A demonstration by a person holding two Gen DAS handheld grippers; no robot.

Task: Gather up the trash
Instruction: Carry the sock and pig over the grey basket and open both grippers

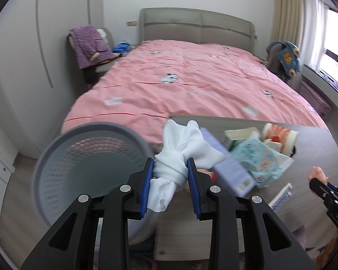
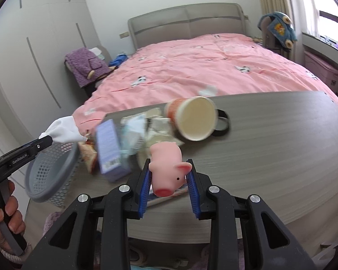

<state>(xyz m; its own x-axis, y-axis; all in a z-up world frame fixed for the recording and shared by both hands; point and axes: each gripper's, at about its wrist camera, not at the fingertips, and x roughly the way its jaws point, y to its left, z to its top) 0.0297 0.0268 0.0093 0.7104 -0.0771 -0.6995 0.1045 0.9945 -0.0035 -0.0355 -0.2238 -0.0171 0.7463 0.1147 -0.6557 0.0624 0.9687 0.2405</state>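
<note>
My left gripper (image 1: 170,168) is shut on a knotted white cloth (image 1: 182,155), held in the air beside the grey mesh waste basket (image 1: 90,157) at the table's left end. In the right wrist view the same white cloth (image 2: 63,131) hangs above the basket (image 2: 54,175). My right gripper (image 2: 170,168) is shut on a pink rubber pig (image 2: 167,168), lifted over the grey wooden table (image 2: 270,146). On the table lie a purple box (image 2: 109,148), a wet-wipes pack (image 1: 259,159), crumpled wrappers and a tipped paper cup (image 2: 196,117).
A bed with a pink quilt (image 1: 191,85) stands behind the table. A chair with a purple cloth (image 1: 90,45) is at the bed's left, wardrobe doors (image 1: 33,56) beyond it. A black ring (image 2: 222,126) lies by the cup. A hand (image 2: 9,213) grips the left tool's handle.
</note>
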